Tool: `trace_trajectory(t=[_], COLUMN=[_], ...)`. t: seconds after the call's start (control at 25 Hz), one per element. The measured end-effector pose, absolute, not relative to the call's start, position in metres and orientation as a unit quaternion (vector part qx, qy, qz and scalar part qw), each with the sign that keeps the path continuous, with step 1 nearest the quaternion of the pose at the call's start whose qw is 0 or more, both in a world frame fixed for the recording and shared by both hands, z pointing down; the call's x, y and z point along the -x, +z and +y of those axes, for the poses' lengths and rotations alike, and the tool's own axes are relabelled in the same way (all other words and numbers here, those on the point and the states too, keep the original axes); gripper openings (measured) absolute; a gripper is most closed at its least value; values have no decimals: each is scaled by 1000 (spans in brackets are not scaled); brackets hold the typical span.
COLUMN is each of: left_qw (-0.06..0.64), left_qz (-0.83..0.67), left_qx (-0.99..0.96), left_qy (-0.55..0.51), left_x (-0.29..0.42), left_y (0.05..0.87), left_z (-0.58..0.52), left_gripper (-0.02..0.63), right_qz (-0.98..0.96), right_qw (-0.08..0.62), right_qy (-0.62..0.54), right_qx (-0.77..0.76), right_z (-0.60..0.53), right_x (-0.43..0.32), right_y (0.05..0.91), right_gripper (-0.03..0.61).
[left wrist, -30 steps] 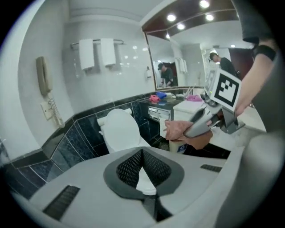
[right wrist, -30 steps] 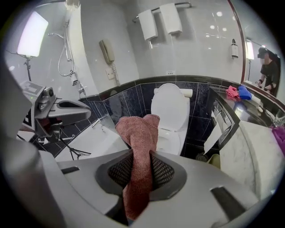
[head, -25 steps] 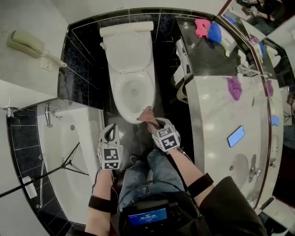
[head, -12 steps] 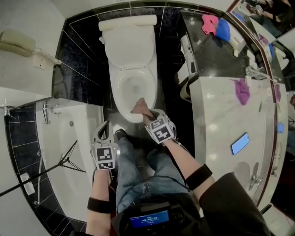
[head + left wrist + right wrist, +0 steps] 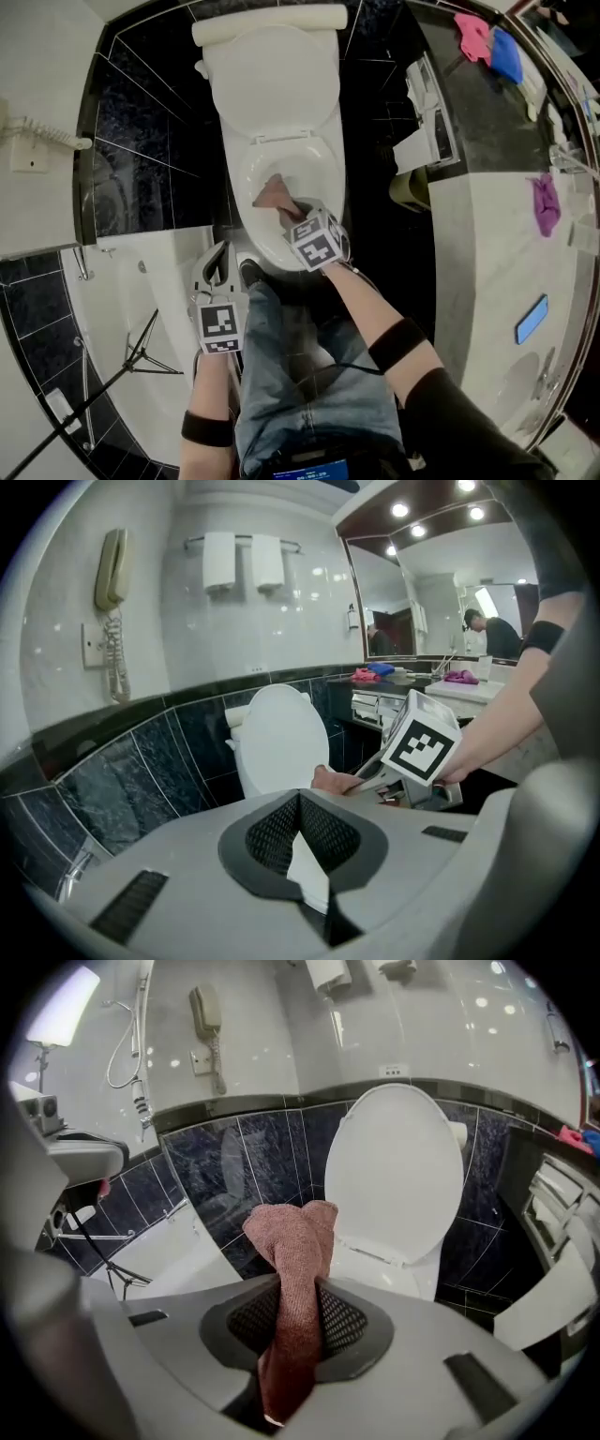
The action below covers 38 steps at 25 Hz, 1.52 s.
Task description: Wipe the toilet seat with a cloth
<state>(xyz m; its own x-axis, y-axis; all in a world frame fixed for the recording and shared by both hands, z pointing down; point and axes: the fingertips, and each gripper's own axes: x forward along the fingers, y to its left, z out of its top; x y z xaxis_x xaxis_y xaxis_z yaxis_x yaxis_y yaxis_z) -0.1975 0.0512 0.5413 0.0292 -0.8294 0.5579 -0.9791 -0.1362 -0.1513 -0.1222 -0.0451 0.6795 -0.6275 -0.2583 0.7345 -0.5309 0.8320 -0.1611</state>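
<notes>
Right gripper (image 5: 292, 214) angling down from an outstretched forearm, jaws gripping reddish-brown terry cloth (image 5: 273, 195) over the bowl inside white oval toilet seat (image 5: 331, 180), left gripper (image 5: 218, 268) pointing forward beside the toilet, jaws clenching nothing.

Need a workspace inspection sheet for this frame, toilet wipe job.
Surface: toilet seat down, lid raised.
Job's things: cloth held over the bowl; contact with seat unclear.
Clutter: phone and purple cloth on the counter; pink cloth and blue cloth further back.
Grippers: right gripper shut on cloth; left gripper shut, empty, near the bowl's front.
Cables: coiled cord below wall handset.
Surroundings: bathtub with tripod at left.
</notes>
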Motion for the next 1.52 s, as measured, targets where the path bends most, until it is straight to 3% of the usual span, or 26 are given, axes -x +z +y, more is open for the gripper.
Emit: trace_trajectory(t=[0.36,0.8,1.04,1.28,1.52], left_qw=[139,156,173,168,176], left_qz=[-630,-640,-647,-634,-630], left_qx=[-715,-701,-691,-702,-705], left_qy=[269,275,273,276,274], left_x=[260,318,323,307,282], left_y=[618,683,694,699,698], left_z=[-9,-16,-20,-30,-38], left_gripper=[0,0,0,0,0], right_qz=[-876,-852,-829,-772,-757], right_qw=[381,422,437,474,489], right_qy=[180,177,196,192,177], right_qx=[-237,-256,-289,-378,-396], right_z=[-120,-172,-191,-241,-261], right_x=[218,274,250,144,83], right_y=[786,904,926,921,907], right_gripper=[107,109,109,106,109])
